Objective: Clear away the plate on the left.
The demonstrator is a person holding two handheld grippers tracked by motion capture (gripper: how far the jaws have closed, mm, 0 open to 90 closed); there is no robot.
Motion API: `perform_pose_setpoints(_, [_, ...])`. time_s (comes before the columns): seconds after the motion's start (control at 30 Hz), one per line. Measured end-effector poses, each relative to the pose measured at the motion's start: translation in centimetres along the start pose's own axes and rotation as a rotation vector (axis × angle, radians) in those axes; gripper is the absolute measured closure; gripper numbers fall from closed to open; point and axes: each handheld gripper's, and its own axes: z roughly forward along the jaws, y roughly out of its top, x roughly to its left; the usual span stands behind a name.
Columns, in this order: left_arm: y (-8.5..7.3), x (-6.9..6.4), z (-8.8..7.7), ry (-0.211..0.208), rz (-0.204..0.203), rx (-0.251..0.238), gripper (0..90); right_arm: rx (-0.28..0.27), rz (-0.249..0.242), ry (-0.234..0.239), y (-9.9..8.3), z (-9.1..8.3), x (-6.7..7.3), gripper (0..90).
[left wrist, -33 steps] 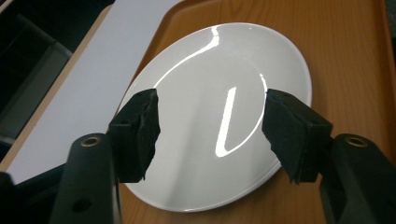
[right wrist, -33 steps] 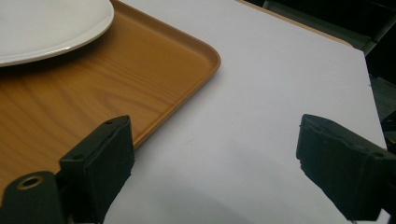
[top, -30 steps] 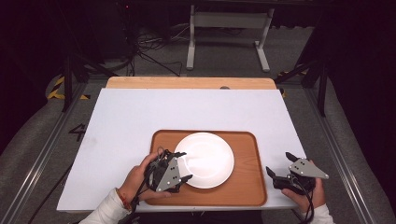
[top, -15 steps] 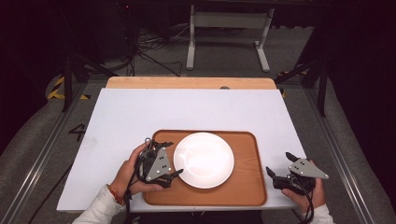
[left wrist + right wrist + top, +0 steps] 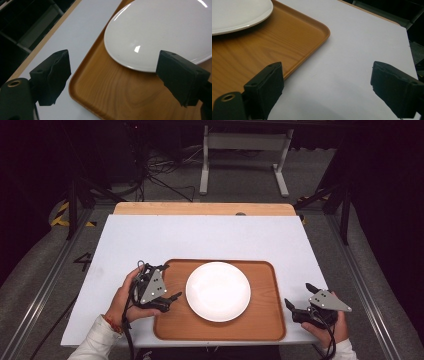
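My left gripper [image 5: 172, 296] has just been opening, jaws now wide with nothing between them, at nine o'clock of the plate [image 5: 218, 291] on the tray [image 5: 260, 320]. Right gripper [image 5: 299, 301] gapes empty at four. I'd back off level, clear of the rim.

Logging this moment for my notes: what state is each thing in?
plate: empty, flat on the tray, untouched.
tray: flat on the table.
left tool: open, holding nothing, jaws just opened.
right tool: open, holding nothing, beside the tray.
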Motion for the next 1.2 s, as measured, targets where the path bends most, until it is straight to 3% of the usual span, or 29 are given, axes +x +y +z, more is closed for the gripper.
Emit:
perform_pose_setpoints(0.2, [-1.7,0.9,-0.2,0.036,-0.009,0.041,14.2,0.001,0.001,-0.002,0.0,0.0,0.0,12.0])
perform_pose_setpoints(0.47, [-4.2,2.1,-0.6,0.058,-0.069,0.103,14.2,0.001,0.002,-0.003,0.0,0.0,0.0,12.0])
perform_pose_setpoints(0.67, [-5.6,2.8,-1.2,0.064,-0.11,0.114,13.8,0.003,0.002,-0.005,0.0,0.0,0.0,12.0])
perform_pose_setpoints(0.97, [-8.3,3.5,-2.3,0.084,-0.203,0.141,13.3,0.004,0.006,-0.004,-0.2,0.0,-0.1,12.0])
perform_pose_setpoints(1.2, [-10.1,3.3,-3.4,0.077,-0.291,0.127,12.4,0.001,0.001,-0.008,-0.1,0.0,-0.1,12.0])
